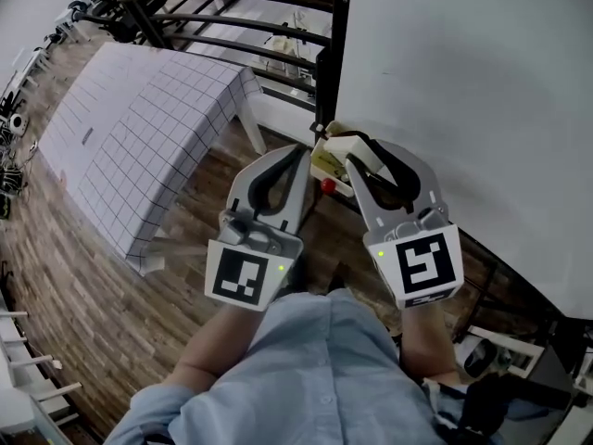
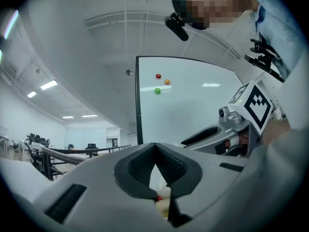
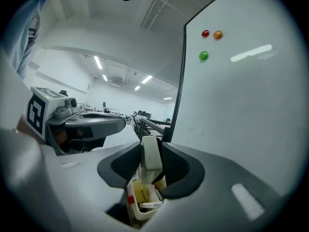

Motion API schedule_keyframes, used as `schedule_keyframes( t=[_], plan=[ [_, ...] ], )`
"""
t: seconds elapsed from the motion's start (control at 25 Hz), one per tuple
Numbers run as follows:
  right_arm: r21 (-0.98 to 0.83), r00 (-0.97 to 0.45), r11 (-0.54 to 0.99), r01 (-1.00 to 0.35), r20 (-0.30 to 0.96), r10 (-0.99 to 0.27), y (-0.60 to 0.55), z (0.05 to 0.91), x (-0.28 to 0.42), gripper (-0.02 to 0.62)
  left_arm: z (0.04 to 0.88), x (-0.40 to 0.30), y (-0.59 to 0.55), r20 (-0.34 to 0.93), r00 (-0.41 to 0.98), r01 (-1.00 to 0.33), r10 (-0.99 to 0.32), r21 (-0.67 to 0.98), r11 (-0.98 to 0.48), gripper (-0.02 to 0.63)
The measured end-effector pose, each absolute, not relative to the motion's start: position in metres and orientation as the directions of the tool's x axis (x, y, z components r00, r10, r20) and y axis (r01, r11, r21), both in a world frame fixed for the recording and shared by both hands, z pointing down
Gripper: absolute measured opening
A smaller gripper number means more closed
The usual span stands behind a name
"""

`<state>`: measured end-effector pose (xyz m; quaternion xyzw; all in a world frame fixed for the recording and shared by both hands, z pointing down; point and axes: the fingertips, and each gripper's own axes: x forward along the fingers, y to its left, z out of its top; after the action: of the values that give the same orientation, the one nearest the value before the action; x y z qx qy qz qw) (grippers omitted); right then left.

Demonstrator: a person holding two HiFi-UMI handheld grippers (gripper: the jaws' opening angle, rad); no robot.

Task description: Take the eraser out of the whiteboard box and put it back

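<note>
Eraser, a smooth pale block, sits pinched in right gripper.

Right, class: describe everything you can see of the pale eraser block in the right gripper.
The cream-white rectangular eraser looks like smooth plastic with rounded corners. It stands upright, pinched on both broad faces by the dark pads of the right gripper, above the open cream whiteboard box. The jaws hide its lower end.

No legible text, brand, number or label found. Only coded black-and-white square markers, bearing no letters: one on the cube of the left gripper, lower centre of the head view, and another on the right gripper, just to its right.
</note>
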<state>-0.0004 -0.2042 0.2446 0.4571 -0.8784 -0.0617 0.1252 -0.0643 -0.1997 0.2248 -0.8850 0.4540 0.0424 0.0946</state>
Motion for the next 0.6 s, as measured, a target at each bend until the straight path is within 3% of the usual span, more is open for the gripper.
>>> schedule_keyframes(
  t=[0.6],
  plan=[
    [0.243,-0.581,0.599,-0.763,0.150,-0.800,-0.190,0.239,0.002,0.129,0.217,-0.063,-0.181,-0.196,0.555,-0.831,-0.808,-0.107,-0.545,-0.002]
  ],
)
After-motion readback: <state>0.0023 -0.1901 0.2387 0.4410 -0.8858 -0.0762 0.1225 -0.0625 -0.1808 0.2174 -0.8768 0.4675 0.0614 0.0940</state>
